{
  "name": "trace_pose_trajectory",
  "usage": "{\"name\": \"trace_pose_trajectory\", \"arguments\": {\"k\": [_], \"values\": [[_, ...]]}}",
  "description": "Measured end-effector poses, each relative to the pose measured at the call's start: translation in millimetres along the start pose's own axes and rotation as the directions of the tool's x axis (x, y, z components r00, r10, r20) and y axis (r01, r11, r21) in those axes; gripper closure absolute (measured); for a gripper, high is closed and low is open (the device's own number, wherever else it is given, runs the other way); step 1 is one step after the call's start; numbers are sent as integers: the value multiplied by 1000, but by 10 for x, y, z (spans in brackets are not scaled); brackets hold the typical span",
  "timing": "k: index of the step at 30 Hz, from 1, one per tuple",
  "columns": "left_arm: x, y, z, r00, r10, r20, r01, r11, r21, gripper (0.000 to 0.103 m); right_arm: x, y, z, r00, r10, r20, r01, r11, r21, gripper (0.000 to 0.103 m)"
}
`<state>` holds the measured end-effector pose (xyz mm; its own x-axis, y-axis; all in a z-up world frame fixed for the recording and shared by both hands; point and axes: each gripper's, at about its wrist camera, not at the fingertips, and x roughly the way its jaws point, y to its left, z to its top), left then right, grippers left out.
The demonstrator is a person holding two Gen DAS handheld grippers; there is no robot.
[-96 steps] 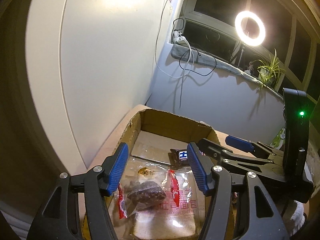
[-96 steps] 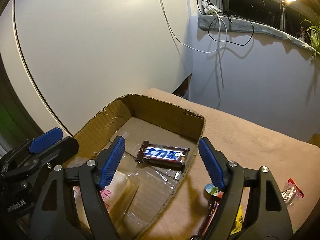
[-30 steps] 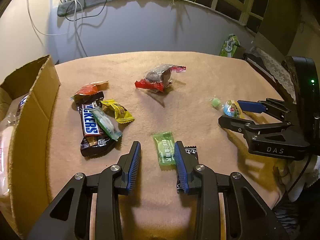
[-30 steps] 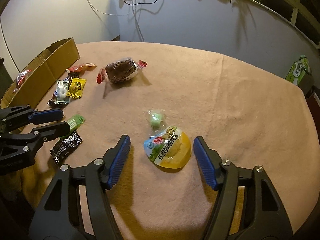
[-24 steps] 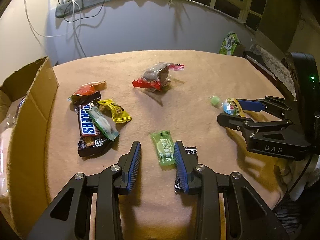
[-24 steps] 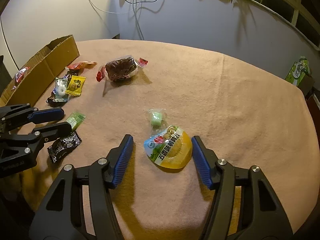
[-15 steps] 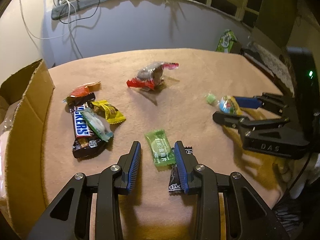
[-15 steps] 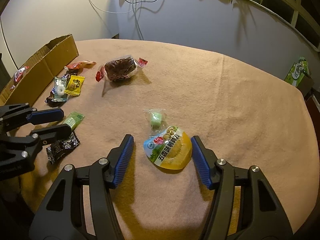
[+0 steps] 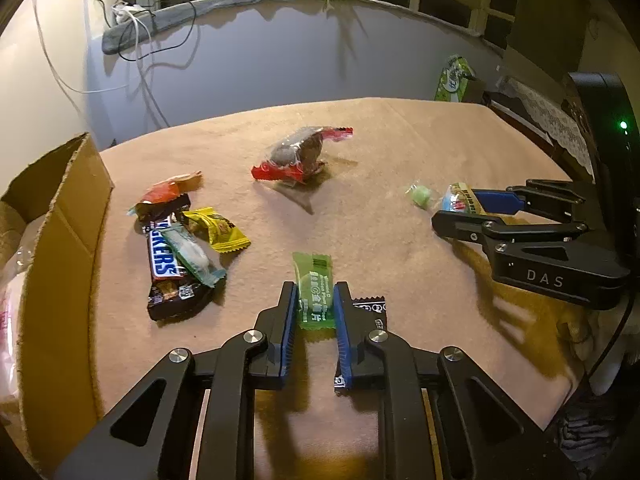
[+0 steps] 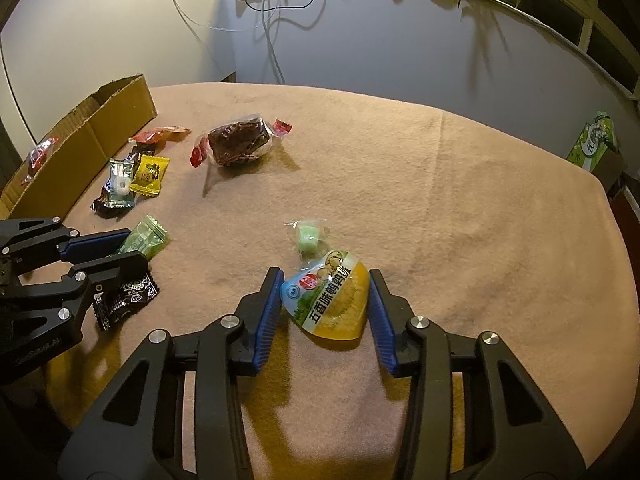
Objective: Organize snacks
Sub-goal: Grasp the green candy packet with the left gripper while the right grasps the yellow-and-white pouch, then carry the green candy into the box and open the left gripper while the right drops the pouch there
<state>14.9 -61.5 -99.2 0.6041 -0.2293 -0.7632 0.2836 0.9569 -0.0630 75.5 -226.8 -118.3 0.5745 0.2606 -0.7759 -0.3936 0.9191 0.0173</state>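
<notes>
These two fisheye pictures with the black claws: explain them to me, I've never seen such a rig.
No robot here: a person holds a two-finger gripper in each hand, each carrying a forward-looking camera. One picture looks along the left gripper, whose jaws have just been closing and now press a green candy packet. The other looks along the right gripper, whose jaws have just been closing around a yellow snack pouch and look to touch its sides. On the tan tablecloth lie more sweets, including a Snickers bar, beside a cardboard box.
</notes>
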Motion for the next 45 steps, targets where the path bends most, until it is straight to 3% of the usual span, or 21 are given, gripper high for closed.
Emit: {"name": "trace_pose_trajectory", "arguments": {"k": [4,15,19,31,45], "values": [[-22,50,28,1000,-11,7,11,1000,-18,95,-53,-38,-5,1000,4,15,-4,1000,12,62],[65,46,35,1000,-12,-18,12,1000,-12,94,-69,-22,16,1000,10,14,-10,1000,13,63],[62,71,38,1000,-3,-4,3,999,-37,99,-70,-12,20,1000,10,16,-11,1000,10,63],[-178,220,132,996,-2,85,10,995,-104,99,-264,-31,75,997,28,75,-31,999,34,64],[-694,741,204,974,69,215,-25,980,-198,99,-348,588,502,983,130,133,-127,991,-30,64]]}}
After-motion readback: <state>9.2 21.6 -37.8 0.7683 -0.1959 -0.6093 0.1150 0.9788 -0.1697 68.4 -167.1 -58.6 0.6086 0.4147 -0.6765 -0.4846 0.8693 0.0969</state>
